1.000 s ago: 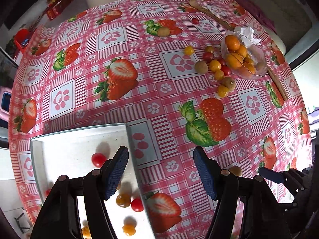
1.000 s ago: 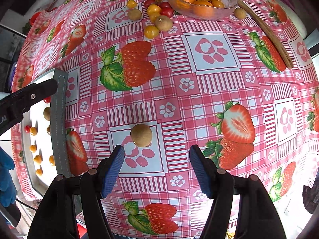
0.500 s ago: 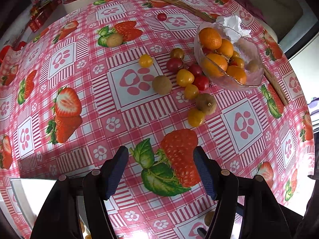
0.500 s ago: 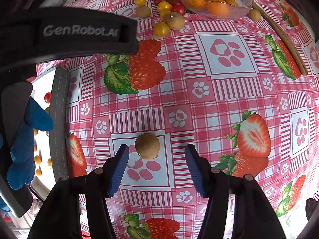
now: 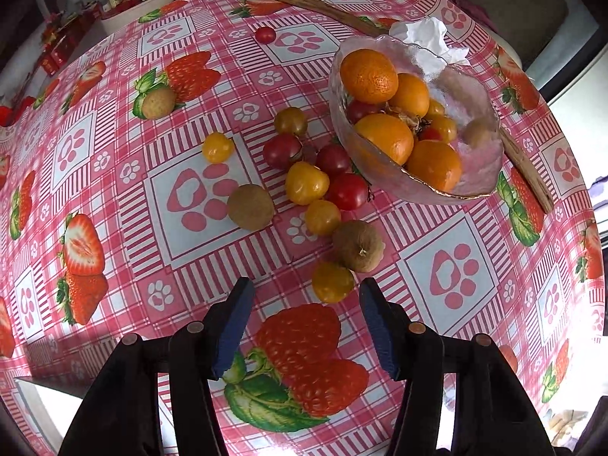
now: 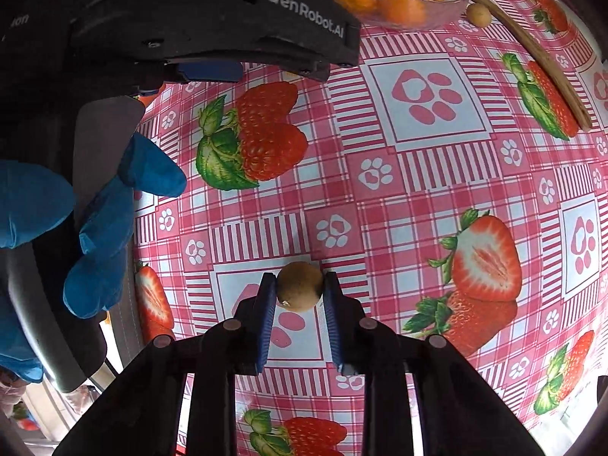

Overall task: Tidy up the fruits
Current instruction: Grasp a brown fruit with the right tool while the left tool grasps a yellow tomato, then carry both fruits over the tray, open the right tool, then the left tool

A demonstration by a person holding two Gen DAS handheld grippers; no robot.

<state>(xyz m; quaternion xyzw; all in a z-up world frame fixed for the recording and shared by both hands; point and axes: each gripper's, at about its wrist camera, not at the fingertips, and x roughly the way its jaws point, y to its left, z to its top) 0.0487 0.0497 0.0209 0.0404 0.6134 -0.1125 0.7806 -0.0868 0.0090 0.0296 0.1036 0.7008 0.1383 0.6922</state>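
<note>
My left gripper (image 5: 304, 300) is open and empty, just short of a yellow cherry tomato (image 5: 333, 282). Beyond it lie a brown longan (image 5: 358, 245), another longan (image 5: 250, 207) and several red and yellow tomatoes (image 5: 307, 183) beside a glass bowl (image 5: 475, 174) of oranges (image 5: 368, 75). In the right wrist view my right gripper (image 6: 299, 288) is shut on a brown longan (image 6: 299, 291) low over the cloth. The left gripper's body (image 6: 212, 19) fills that view's upper left, held by a blue-gloved hand (image 6: 98, 228).
A wooden stick (image 5: 524, 163) lies behind the bowl, with crumpled tissue (image 5: 429, 38). A lone longan (image 5: 158, 103) and a red tomato (image 5: 265, 34) lie farther back. A white tray corner (image 5: 41, 399) shows at the lower left. The bowl also shows in the right wrist view (image 6: 452, 3).
My left gripper left the tray and moved right and forward to the loose fruit by the bowl. My right gripper advanced and closed on the longan.
</note>
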